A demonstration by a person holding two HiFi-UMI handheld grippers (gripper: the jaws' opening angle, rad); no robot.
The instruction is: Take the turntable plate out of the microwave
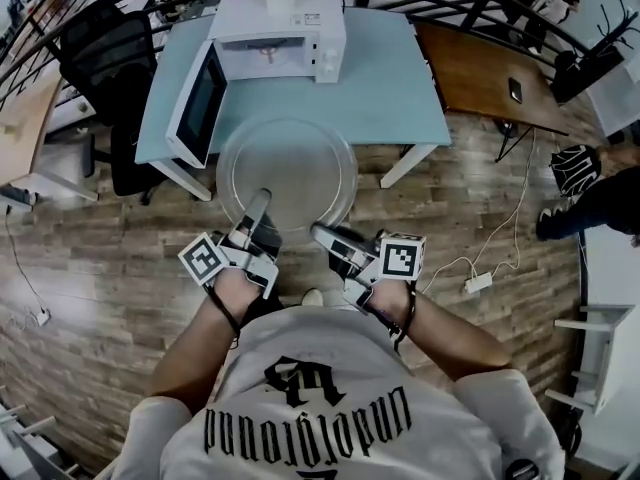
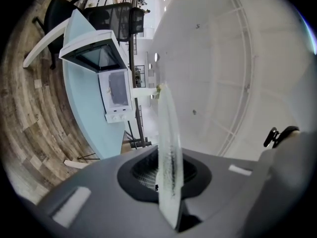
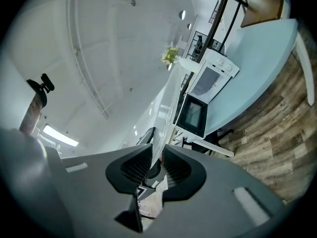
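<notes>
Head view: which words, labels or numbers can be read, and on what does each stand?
"Underground", probably, in gothic letters, upside down: shirt.
Microwave: labels too small to read.
Marker cubes: square patterns only, no words.

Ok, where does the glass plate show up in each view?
Head view: glass plate at centre, just below the table.
Left gripper view: glass plate edge-on at centre, between the jaws.
Right gripper view: glass plate a thin edge rising from the jaws.
Shared landmark: white microwave, door open.
</notes>
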